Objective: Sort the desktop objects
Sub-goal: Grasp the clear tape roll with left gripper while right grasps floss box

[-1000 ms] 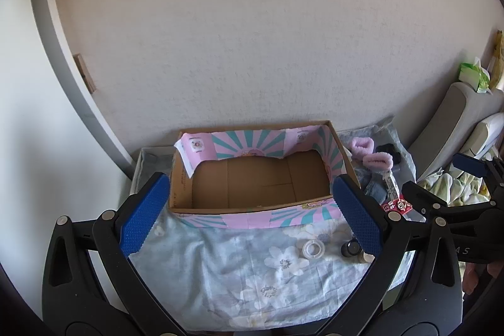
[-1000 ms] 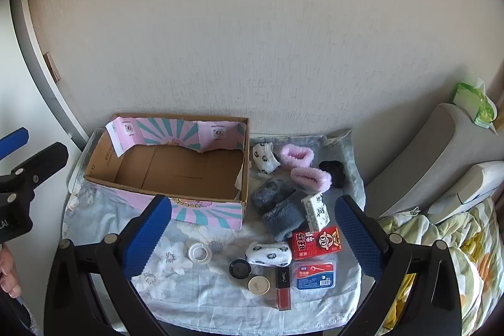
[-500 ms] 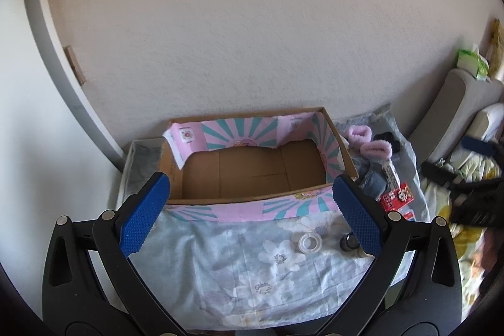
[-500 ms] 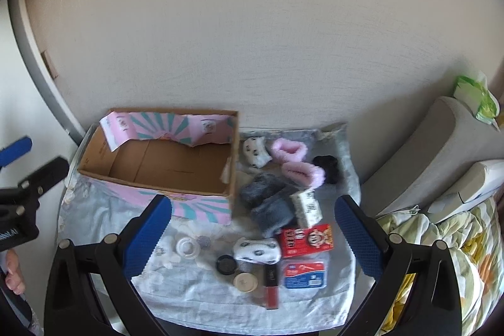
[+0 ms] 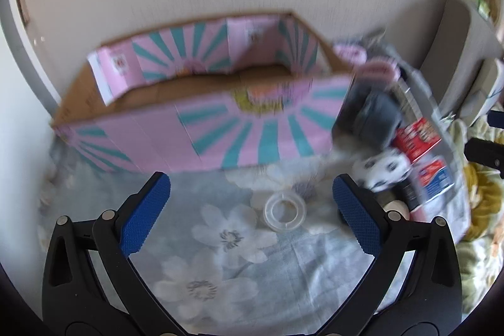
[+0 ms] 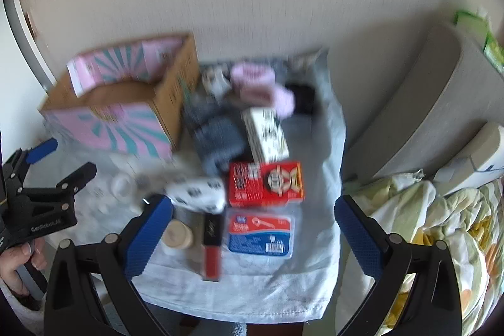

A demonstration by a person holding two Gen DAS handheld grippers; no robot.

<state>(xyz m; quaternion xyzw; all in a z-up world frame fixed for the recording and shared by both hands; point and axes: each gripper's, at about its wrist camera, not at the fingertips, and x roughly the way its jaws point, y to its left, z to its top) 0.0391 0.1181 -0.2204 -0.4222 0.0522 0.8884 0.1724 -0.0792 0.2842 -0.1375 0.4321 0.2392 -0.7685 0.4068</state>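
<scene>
An open pink and teal cardboard box (image 5: 201, 134) stands at the back left of a floral cloth; it also shows in the right wrist view (image 6: 119, 122). My left gripper (image 5: 252, 210) is open and empty, low over the cloth, with a clear tape roll (image 5: 285, 211) lying between its fingers. My right gripper (image 6: 253, 229) is open and empty above a blue and white pack (image 6: 260, 233), a red box (image 6: 266, 183), a red lip gloss tube (image 6: 211, 244) and a small round jar (image 6: 178, 236). A spotted white roll (image 6: 197, 194) lies beside them.
Grey socks (image 6: 217, 137), a white carton (image 6: 266, 134), pink fluffy bands (image 6: 261, 87) and a black item (image 6: 302, 98) lie behind. A grey headboard (image 6: 425, 115) and bedding (image 6: 425, 225) are on the right. The wall is close behind the box.
Both grippers have moved down and forward, closer to the cloth. The tape roll now lies between my left fingers. Both views are motion-blurred.
</scene>
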